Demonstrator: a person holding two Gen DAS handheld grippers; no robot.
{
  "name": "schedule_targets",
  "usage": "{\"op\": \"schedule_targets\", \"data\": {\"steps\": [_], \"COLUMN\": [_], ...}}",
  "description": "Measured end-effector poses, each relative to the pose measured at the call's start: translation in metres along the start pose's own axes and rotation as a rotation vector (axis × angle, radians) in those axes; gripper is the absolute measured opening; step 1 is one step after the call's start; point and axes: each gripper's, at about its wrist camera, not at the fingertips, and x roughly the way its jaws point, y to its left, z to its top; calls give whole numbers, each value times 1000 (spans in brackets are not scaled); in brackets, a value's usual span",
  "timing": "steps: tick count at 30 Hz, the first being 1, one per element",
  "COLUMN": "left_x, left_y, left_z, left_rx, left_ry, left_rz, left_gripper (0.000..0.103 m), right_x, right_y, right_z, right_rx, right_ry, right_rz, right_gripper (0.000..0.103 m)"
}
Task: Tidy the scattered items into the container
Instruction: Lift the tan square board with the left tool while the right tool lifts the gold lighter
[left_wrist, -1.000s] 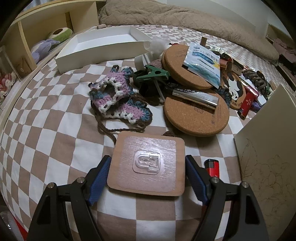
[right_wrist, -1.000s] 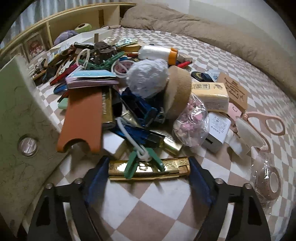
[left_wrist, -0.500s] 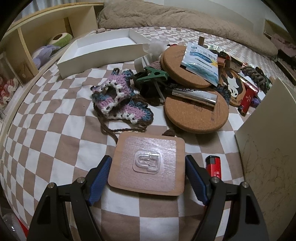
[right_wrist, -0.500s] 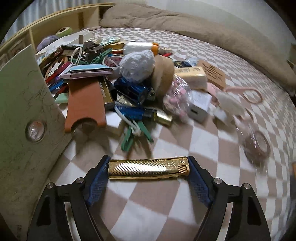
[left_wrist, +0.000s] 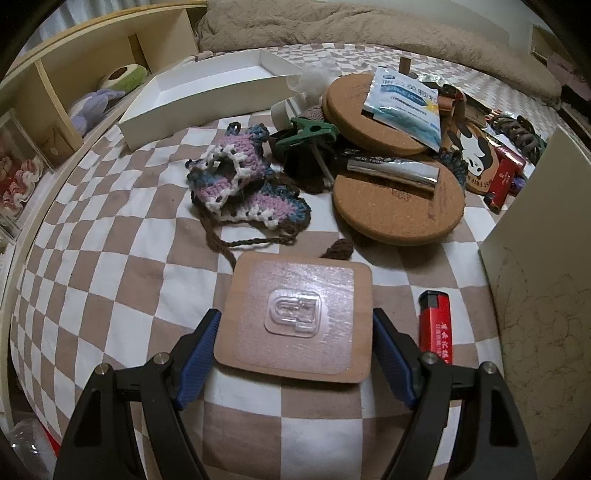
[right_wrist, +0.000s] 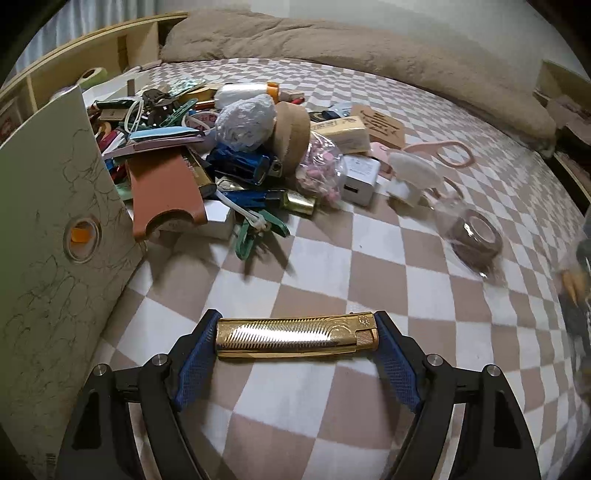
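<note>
My left gripper (left_wrist: 295, 332) is shut on a brown card with a clear plastic hook (left_wrist: 295, 314), its blue pads against the card's two side edges, just above the checkered bedspread. A red lighter (left_wrist: 435, 321) lies beside the right finger. The white open box (left_wrist: 207, 88) sits at the far left of the bed. In the right wrist view my right gripper (right_wrist: 295, 338) is shut on a gold ribbed lighter (right_wrist: 295, 336), held crosswise above the bedspread, short of the pile of small items (right_wrist: 236, 155).
Cork coasters (left_wrist: 399, 206), a crocheted pouch (left_wrist: 236, 177) and a green clip (left_wrist: 310, 133) lie ahead of the left gripper. A cream patterned panel (right_wrist: 51, 236) stands between both grippers. A tape roll in wrap (right_wrist: 476, 236), a white charger (right_wrist: 360, 179) and a green clip (right_wrist: 255, 229) lie on the bed.
My right gripper has drawn back from the pile with the gold lighter, leaving the green clip behind. The left gripper and its card have stayed almost still.
</note>
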Motion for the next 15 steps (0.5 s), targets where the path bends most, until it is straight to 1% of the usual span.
{"op": "schedule_targets", "data": {"steps": [6, 11, 15], "left_x": [-3, -10, -20], "left_y": [3, 4, 4], "left_z": [2, 6, 10], "left_rx": [-42, -70, -93], "left_ry": [-7, -19, -46], "left_rz": [-10, -35, -59], "left_gripper": [79, 78, 78], "right_x": [-7, -14, -19], "right_y": [-5, -2, -3], "right_z": [-5, -9, -7], "right_rx": [101, 129, 148], "right_ry": [16, 17, 0], "right_rz": [3, -13, -49], "right_gripper": [81, 81, 81]}}
